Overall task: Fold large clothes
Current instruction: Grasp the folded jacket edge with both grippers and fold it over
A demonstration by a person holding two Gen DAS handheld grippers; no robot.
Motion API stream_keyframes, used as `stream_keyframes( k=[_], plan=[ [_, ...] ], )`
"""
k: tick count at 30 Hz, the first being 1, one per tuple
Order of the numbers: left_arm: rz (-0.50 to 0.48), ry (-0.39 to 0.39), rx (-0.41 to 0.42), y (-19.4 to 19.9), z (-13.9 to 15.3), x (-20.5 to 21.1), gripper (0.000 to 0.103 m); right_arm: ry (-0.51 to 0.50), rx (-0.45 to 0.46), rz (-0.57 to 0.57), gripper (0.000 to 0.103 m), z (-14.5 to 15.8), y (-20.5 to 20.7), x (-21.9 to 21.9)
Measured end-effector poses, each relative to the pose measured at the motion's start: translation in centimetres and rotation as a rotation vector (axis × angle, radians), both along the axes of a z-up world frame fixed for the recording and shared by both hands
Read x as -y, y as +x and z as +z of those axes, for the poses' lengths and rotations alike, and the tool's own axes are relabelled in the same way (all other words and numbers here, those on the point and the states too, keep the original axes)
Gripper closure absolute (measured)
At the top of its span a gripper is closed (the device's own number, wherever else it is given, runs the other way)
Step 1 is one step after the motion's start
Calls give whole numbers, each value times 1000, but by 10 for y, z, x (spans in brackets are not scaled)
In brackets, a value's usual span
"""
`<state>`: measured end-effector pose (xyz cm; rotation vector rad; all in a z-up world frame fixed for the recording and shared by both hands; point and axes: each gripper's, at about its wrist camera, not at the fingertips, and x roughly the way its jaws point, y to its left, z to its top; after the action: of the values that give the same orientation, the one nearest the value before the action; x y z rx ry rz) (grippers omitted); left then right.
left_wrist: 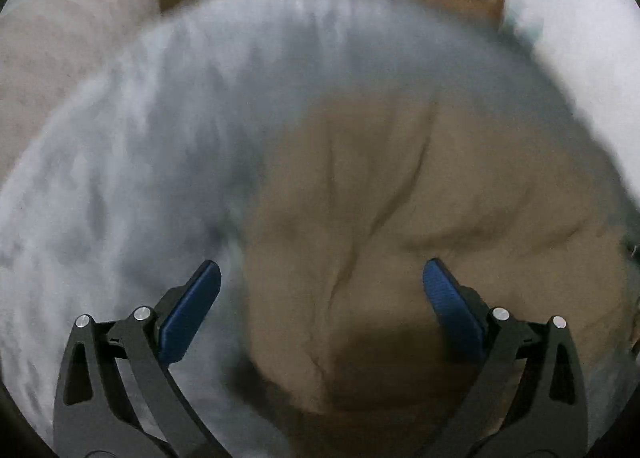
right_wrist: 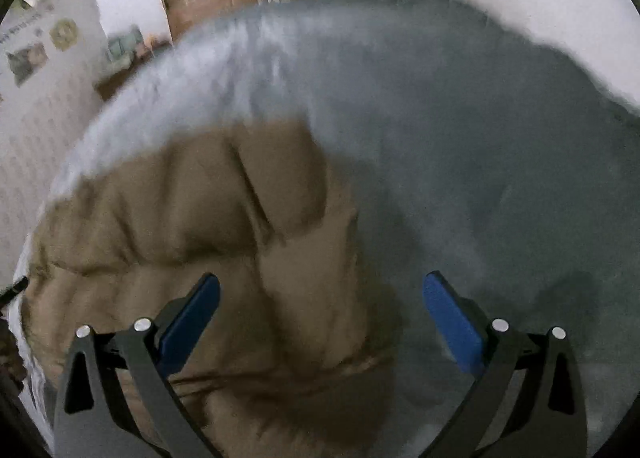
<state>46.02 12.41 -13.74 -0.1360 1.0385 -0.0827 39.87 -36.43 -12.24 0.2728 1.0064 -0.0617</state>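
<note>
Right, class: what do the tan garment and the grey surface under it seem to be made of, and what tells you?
Tan puffy garment: probably a padded jacket with a matte woven shell; stitched seams split it into soft bulging panels. Pale grey surface: looks like fuzzy fleece or plush bedding, mottled and lustreless, though motion blur leaves that uncertain.

No legible text, labels or signs.
</note>
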Motion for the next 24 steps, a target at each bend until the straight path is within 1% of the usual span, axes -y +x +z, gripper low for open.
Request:
stream_keyframes(
  k=[1, 2, 3, 4, 6, 7, 9, 11, 12, 13, 14, 15, 16, 17, 18, 19, 21, 22, 24],
  plan=[
    [10, -81, -39, 1, -18, -5, 3, 51, -66, 12, 2, -22, 5, 0],
    [57, -180, -57, 0, -33, -14, 3, 149, -105, -23, 2, -44, 4, 7],
    [98, -231, -46, -1, -39, -20, 3, 245, -107, -68, 1, -58, 1, 14],
    [95, -183, -27, -2, -38, -13, 3, 253, -91, -80, 1, -61, 0, 15],
    [83, -56, -3, 0, -33, 5, 3, 182, -79, -60, 1, -57, 0, 6],
    [83, -33, 0, 1, -32, 9, 3, 166, -87, -59, 2, -57, 1, 3],
    [94, -61, -7, 4, -34, 7, 3, 185, -108, -68, 2, -57, 4, 6],
    [95, -95, -19, 2, -35, 4, 3, 200, -125, -60, 5, -57, 6, 6],
    [82, -105, -22, 2, -35, 5, 8, 215, -133, -52, 9, -55, 9, 8],
    [62, -117, -21, 1, -33, 7, 15, 233, -138, -45, 18, -54, 11, 10],
    [28, -143, -17, 0, -30, 11, 32, 252, -140, -31, 25, -52, 13, 11],
    [15, -131, -14, -2, -25, 16, 41, 255, -132, -9, 37, -48, 15, 8],
    [0, -122, -11, -2, -21, 21, 46, 234, -126, 9, 50, -43, 17, 5],
    [-3, -123, -13, -1, -19, 23, 55, 214, -115, 29, 57, -37, 17, 1],
    [3, -130, -10, -2, -15, 24, 62, 203, -102, 45, 64, -31, 16, -5],
    [11, -129, -2, -4, -10, 25, 65, 189, -92, 53, 70, -27, 13, -10],
    [21, -115, 32, -12, -2, 30, 74, 165, -60, 72, 76, -15, 6, -15],
    [25, -115, 53, -17, 4, 30, 75, 162, -42, 77, 77, -10, 0, -16],
    [15, -114, 84, -24, 19, 30, 78, 191, -9, 104, 80, 4, -13, -15]
  ],
)
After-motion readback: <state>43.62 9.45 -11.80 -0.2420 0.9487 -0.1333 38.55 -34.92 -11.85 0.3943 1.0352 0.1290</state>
